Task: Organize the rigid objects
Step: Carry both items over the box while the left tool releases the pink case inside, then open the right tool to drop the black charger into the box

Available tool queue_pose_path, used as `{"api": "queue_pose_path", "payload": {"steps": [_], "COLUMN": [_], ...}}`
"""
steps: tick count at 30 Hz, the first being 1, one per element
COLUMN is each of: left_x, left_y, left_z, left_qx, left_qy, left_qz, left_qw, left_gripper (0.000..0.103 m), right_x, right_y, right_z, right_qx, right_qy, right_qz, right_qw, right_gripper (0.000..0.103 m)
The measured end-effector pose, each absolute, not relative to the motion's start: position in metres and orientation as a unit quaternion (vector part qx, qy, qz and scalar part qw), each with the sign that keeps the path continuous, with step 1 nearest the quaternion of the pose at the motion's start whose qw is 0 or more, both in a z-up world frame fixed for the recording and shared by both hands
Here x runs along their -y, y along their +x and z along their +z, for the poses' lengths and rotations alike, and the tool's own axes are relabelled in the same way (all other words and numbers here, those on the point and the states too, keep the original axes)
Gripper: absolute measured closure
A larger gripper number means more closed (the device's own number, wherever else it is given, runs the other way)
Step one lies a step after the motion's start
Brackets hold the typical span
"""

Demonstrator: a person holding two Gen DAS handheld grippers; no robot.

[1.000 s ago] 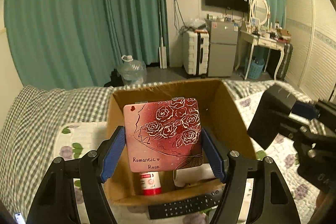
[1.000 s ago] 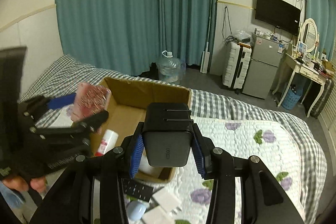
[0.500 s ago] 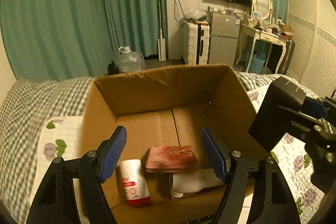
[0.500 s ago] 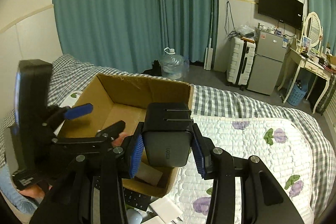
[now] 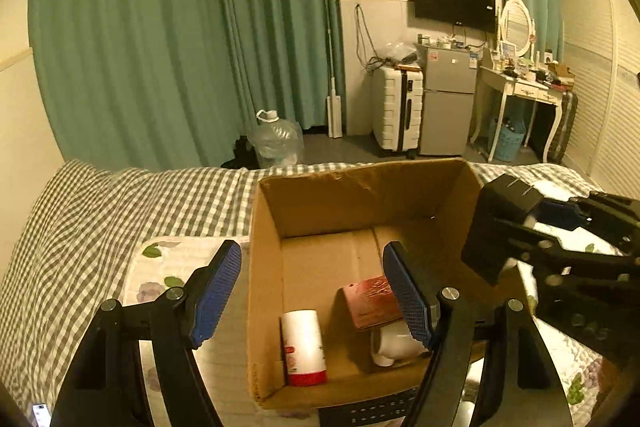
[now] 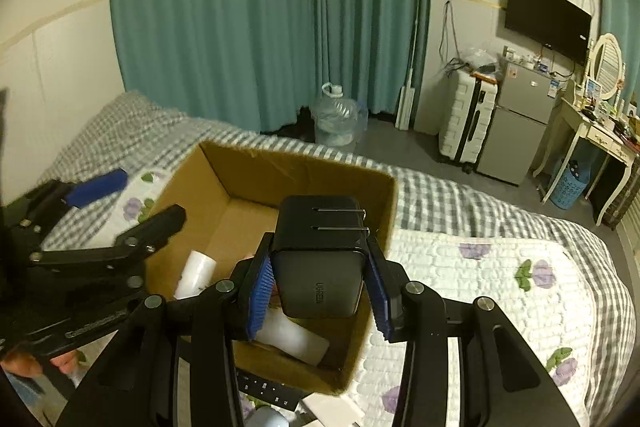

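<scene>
Two grippers over a cardboard box on a bed

At lower left of the left wrist view, the left gripper (image 5: 312, 291) stood with its jaws apart and nothing between its pads, straddling the near left wall of the cardboard box (image 5: 360, 187). Inside the box lay a white bottle with a red cap (image 5: 303, 345), a red tin (image 5: 374, 301) and a white cup (image 5: 394, 345). In the right wrist view, at centre, the right gripper (image 6: 318, 291) was clamped on a black charger (image 6: 320, 259) above the box's right side.
</scene>
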State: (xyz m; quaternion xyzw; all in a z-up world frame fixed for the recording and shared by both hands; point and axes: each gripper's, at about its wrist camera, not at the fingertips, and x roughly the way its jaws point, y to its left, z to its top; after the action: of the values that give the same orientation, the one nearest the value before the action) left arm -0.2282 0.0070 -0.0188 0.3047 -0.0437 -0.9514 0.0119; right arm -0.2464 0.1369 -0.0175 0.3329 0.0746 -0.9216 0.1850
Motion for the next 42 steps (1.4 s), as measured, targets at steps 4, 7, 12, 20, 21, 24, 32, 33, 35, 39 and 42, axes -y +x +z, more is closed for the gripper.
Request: {"api": "queue_pose_path", "payload": {"steps": [4, 7, 12, 20, 21, 24, 32, 33, 35, 39, 42], "left_x": [0.000, 0.004, 0.008, 0.018, 0.018, 0.020, 0.020, 0.020, 0.024, 0.032, 0.040], "left_y": [-0.230, -0.233, -0.231, -0.201, -0.193, -0.169, -0.107, -0.100, -0.088, -0.071, -0.068], "left_z": [-0.030, -0.037, -0.040, -0.011, -0.004, 0.016, 0.049, 0.049, 0.046, 0.031, 0.007], "left_qx": [0.038, 0.037, 0.030, 0.031, 0.033, 0.034, 0.051, 0.050, 0.046, 0.028, 0.010], "left_qy": [0.311, 0.314, 0.317, 0.300, 0.293, 0.278, 0.250, 0.252, 0.255, 0.267, 0.288], "left_qz": [-0.950, -0.948, -0.948, -0.953, -0.955, -0.960, -0.967, -0.966, -0.966, -0.963, -0.957], "left_qw": [0.015, 0.018, 0.019, 0.016, 0.017, 0.014, 0.004, 0.002, 0.006, 0.019, 0.026], "left_gripper": [0.027, 0.027, 0.027, 0.027, 0.026, 0.026, 0.025, 0.025, 0.025, 0.025, 0.025], "right_x": [-0.129, -0.124, -0.124, -0.138, -0.142, -0.155, -0.170, -0.172, -0.175, -0.180, -0.183], "right_y": [-0.262, -0.266, -0.272, -0.234, -0.225, -0.203, -0.129, -0.120, -0.107, -0.089, -0.085], "right_z": [-0.039, -0.051, -0.054, -0.008, 0.000, 0.022, 0.057, 0.056, 0.051, 0.023, -0.014], "right_qx": [-0.077, -0.078, -0.075, -0.079, -0.078, -0.073, -0.089, -0.090, -0.091, -0.087, -0.082], "right_qy": [0.351, 0.359, 0.351, 0.315, 0.309, 0.296, 0.275, 0.276, 0.279, 0.303, 0.333], "right_qz": [-0.915, -0.912, -0.918, -0.934, -0.937, -0.942, -0.948, -0.948, -0.947, -0.940, -0.930], "right_qw": [0.184, 0.182, 0.171, 0.145, 0.142, 0.139, 0.134, 0.133, 0.131, 0.131, 0.136], "right_gripper": [0.062, 0.062, 0.044, 0.014, 0.012, 0.011, 0.007, 0.006, 0.006, 0.006, 0.006]}}
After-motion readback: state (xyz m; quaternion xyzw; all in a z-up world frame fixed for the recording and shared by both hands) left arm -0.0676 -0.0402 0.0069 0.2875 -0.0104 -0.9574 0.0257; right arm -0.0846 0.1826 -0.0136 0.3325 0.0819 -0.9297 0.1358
